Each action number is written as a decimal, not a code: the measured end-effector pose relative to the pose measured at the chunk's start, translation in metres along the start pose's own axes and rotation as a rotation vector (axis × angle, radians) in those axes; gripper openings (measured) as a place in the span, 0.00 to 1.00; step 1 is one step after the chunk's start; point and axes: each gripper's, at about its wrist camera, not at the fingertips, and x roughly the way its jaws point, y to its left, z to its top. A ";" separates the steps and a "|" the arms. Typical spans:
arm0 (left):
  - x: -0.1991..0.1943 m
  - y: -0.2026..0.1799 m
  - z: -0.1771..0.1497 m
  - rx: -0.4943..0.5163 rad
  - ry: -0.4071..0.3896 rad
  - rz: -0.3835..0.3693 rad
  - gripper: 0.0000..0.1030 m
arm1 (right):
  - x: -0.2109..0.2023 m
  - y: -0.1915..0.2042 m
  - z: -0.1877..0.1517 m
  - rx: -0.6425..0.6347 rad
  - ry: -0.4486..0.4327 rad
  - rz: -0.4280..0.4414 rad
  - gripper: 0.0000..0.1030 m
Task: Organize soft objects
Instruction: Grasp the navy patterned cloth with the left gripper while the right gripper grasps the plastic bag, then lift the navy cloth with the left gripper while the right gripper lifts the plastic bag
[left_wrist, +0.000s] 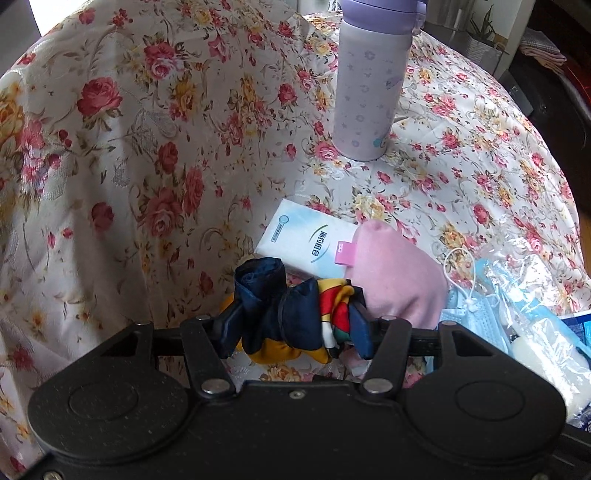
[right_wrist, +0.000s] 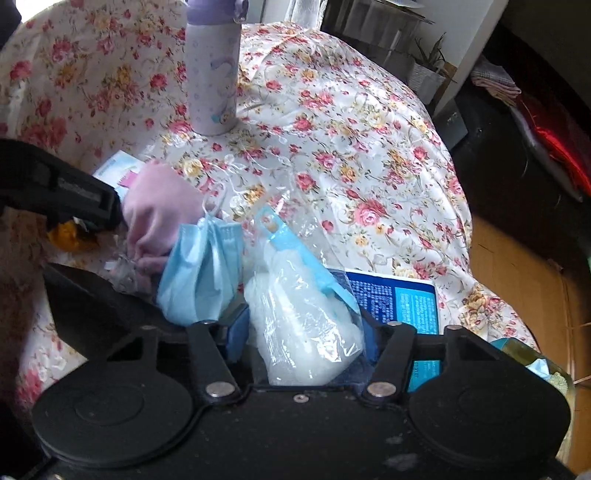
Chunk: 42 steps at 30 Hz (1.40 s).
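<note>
My left gripper (left_wrist: 293, 326) is shut on a bunched cloth item (left_wrist: 295, 314) of navy, yellow and red fabric, just above the floral tablecloth. Behind it lie a white tissue pack (left_wrist: 303, 240) and a pink soft pouch (left_wrist: 399, 280). A blue face mask (left_wrist: 469, 314) sits to the right of the pouch. My right gripper (right_wrist: 303, 332) is shut on a clear plastic bag of white cotton (right_wrist: 303, 325) with a blue top. The blue face mask (right_wrist: 201, 273) rests against its left side, with the pink pouch (right_wrist: 159, 210) beyond. The left gripper's body (right_wrist: 62, 188) shows at the left edge.
A lilac bottle (left_wrist: 365, 88) stands upright at the back of the table (left_wrist: 147, 129); the same bottle (right_wrist: 212, 77) shows in the right wrist view. A blue printed pack (right_wrist: 402, 299) lies right of the cotton bag. Dark furniture and a brown floor lie beyond the table's right edge.
</note>
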 end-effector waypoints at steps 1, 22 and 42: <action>0.000 0.000 0.000 -0.001 0.000 0.003 0.54 | -0.002 -0.001 0.000 0.006 -0.006 0.003 0.55; -0.002 0.001 -0.001 -0.038 -0.017 0.014 0.54 | -0.059 -0.043 -0.019 0.164 -0.102 0.055 0.54; -0.014 -0.005 -0.006 -0.021 -0.050 0.076 0.50 | -0.095 -0.072 -0.080 0.287 -0.123 0.143 0.55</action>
